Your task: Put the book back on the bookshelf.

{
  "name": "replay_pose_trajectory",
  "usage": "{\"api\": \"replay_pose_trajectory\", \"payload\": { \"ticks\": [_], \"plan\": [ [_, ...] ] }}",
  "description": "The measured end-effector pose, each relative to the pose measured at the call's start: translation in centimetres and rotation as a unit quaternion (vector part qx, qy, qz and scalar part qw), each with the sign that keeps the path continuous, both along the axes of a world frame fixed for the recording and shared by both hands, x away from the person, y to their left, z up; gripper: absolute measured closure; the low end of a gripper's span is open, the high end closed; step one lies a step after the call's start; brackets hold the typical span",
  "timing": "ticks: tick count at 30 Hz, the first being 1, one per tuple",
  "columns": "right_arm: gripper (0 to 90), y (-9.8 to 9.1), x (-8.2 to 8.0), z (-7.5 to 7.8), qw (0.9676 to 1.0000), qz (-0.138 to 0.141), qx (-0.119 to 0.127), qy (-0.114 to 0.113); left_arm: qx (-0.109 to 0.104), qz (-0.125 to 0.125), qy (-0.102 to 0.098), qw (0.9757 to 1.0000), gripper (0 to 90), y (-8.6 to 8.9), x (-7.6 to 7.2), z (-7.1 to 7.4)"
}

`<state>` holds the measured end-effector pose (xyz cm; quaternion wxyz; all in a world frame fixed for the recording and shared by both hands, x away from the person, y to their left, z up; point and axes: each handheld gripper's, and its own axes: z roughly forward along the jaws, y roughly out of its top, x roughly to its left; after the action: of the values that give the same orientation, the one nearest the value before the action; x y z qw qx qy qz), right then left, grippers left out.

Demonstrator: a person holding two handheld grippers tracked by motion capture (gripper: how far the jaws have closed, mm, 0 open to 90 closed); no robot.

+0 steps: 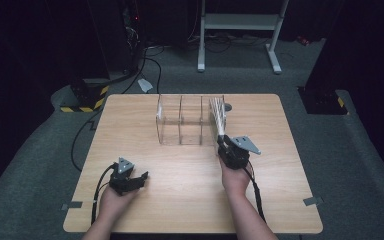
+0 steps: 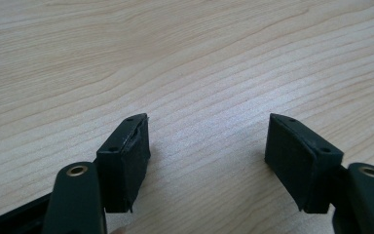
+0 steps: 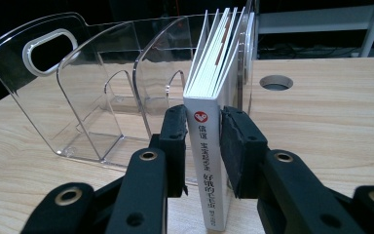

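Right gripper [image 3: 202, 146]: jaws clamp book [image 3: 209, 141] spine, upright in clear rack [image 3: 78, 97].
Left gripper [image 2: 207, 161]: jaws wide, empty, over counter [image 2: 175, 58].
Risk: pages fan; book may twist, tipping rack.

1. Table [image 2: 185, 58]: pale wood-grain top, matt, smooth
2. Book rack [image 3: 92, 97]: clear glossy plastic, reflective edges
3. Book [image 3: 209, 161]: white glossy spine, paper pages
4. Right gripper [image 3: 203, 146]: matt black plastic, brass-coloured rivets
5. Floor [image 1: 350, 150]: grey carpet, rough
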<state>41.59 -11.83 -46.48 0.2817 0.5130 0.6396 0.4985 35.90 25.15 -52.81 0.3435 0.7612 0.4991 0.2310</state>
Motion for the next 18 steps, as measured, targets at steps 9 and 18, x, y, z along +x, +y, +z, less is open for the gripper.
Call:
{"api": "replay_pose_trajectory", "payload": {
  "ticks": [9,18],
  "plan": [
    [71.2,0.08,0.02,-0.02,1.0000,-0.003,0.000,0.000,-0.001,0.000,0.000,1.0000,32.9,-0.01,0.00,0.00],
    [43.1,-0.13,-0.70,0.27,0.9994,0.028,-0.019,-0.002,-0.001,0.000,0.000,1.0000,32.9,0.00,0.00,0.00]
  ]
}}
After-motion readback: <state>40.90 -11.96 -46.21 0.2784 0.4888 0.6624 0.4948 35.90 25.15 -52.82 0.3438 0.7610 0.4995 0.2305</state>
